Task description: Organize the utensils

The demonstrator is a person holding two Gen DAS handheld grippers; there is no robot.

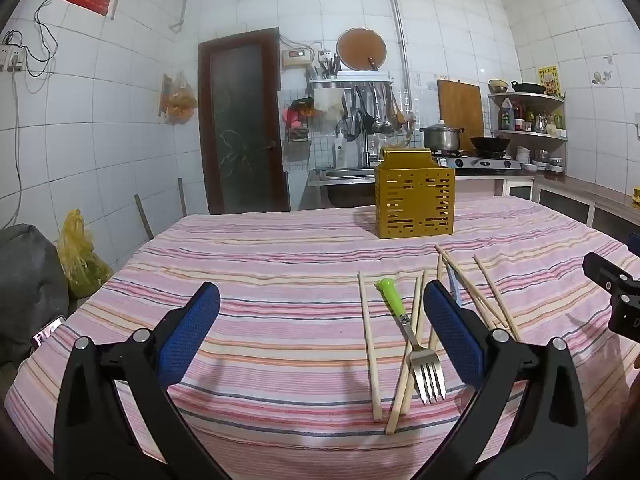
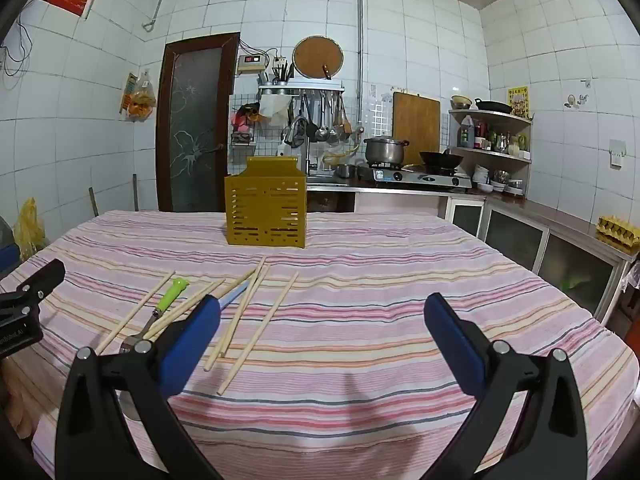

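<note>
White tiled kitchen walls rise behind a table (image 1: pixel 248 264) covered in a pink striped cloth. On the cloth, toward the near edge, lies a loose scatter of utensils: a fork (image 1: pixel 416 340) with a bright green handle, tines toward the camera, crossed by wooden chopsticks (image 1: pixel 370 344), with more chopsticks fanned out just beside it. From the right wrist view the same chopsticks (image 2: pixel 256 332) lie spread at angles, and a thin bluish blade (image 2: pixel 236 297) shows among them, partly hidden behind a gripper finger. Farther back, upright near the middle of the table, stands a gold slotted utensil holder (image 1: pixel 414 200), well apart from the scatter.

The left gripper (image 1: pixel 320 332) hovers over bare cloth with its blue-padded fingers spread wide and nothing between them; its right finger overlaps the chopsticks in the picture. The right gripper (image 2: pixel 320 340) is likewise spread wide and empty, the utensils lying near its left finger.

Beyond the table are a dark wooden door (image 1: pixel 244 120), a rack of hanging ladles (image 1: pixel 368 112), a steel pot (image 1: pixel 442 136) and a black wok (image 1: pixel 490 144) on a gas stove, and corner shelves (image 1: pixel 528 116) with bottles
</note>
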